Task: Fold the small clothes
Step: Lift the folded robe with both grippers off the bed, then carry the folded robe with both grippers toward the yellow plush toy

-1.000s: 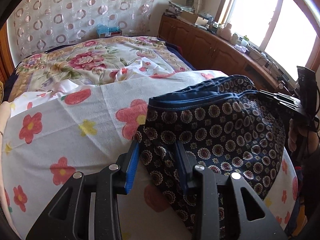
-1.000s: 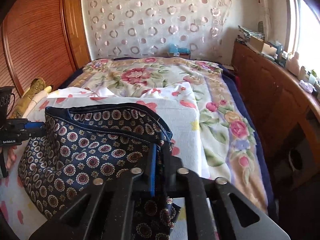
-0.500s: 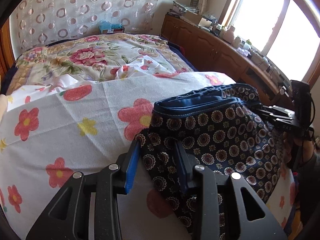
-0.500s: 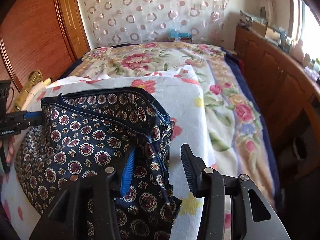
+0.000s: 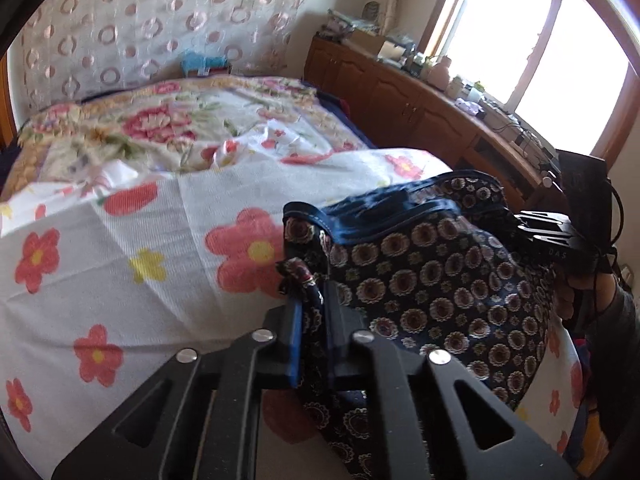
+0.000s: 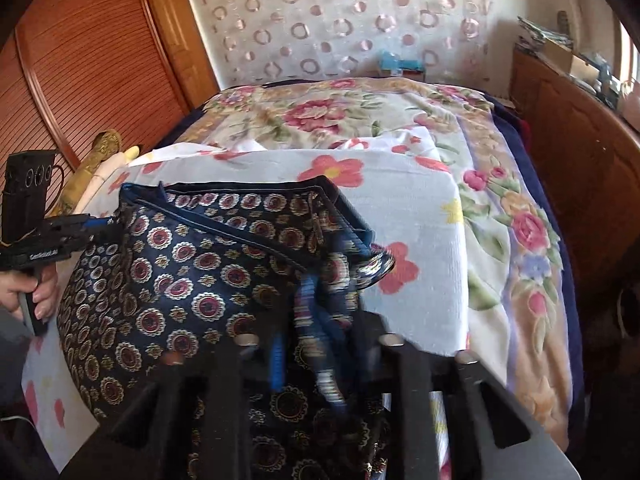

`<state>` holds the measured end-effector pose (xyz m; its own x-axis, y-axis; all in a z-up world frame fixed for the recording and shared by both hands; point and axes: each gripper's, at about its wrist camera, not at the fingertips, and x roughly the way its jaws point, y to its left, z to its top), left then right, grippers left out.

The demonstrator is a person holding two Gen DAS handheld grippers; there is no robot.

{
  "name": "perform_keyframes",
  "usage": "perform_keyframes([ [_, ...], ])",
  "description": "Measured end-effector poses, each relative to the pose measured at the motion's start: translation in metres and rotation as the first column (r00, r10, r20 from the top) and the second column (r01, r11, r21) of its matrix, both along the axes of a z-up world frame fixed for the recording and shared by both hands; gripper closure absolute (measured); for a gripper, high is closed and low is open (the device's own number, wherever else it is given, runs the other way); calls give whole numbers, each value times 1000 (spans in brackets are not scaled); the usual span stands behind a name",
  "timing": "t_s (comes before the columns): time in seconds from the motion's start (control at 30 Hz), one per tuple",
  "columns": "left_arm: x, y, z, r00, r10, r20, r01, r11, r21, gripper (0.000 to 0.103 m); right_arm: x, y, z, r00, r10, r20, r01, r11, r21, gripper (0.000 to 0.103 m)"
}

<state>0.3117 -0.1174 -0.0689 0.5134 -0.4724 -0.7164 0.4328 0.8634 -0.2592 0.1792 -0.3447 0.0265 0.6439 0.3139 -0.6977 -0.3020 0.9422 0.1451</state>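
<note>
A pair of dark navy shorts [image 5: 432, 280] with round medallion print is held up over the bed between both grippers. It also shows in the right wrist view [image 6: 192, 276]. My left gripper [image 5: 310, 320] is shut on the left edge of the shorts near the waistband; it appears at the left of the right wrist view [image 6: 106, 224]. My right gripper [image 6: 320, 344] is blurred by motion, its jaws closed in on the bunched right edge of the shorts. It appears at the right of the left wrist view [image 5: 520, 220].
The bed carries a white sheet with red flowers [image 5: 140, 260] over a floral quilt [image 6: 320, 116]. A wooden cabinet [image 5: 420, 104] with clutter runs along the right under the window. A wooden slatted wall [image 6: 80, 72] stands at the left.
My left gripper has shut on the shorts' left edge. My right gripper, shut a second ago and open half a second ago, has closed in again on the right edge.
</note>
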Motion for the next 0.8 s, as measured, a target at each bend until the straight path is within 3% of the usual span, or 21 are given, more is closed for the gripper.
perform_keyframes([
  [0.23, -33, 13, 50, 991, 14, 130, -11, 1000, -20, 97, -29, 6, 26, 988, -35, 147, 31, 999, 26, 95],
  [0.43, -61, 40, 88, 972, 57, 229, -53, 998, -23, 98, -47, 28, 58, 966, 17, 258, -31, 998, 50, 95],
  [0.57, -77, 70, 108, 953, 107, 285, -104, 994, -27, 98, -47, 50, 75, 947, 16, 320, -33, 998, 49, 95],
  [0.8, -96, 133, 126, 916, 220, 335, -221, 975, -34, 98, -35, 110, 96, 911, 115, 395, -146, 988, 48, 96],
])
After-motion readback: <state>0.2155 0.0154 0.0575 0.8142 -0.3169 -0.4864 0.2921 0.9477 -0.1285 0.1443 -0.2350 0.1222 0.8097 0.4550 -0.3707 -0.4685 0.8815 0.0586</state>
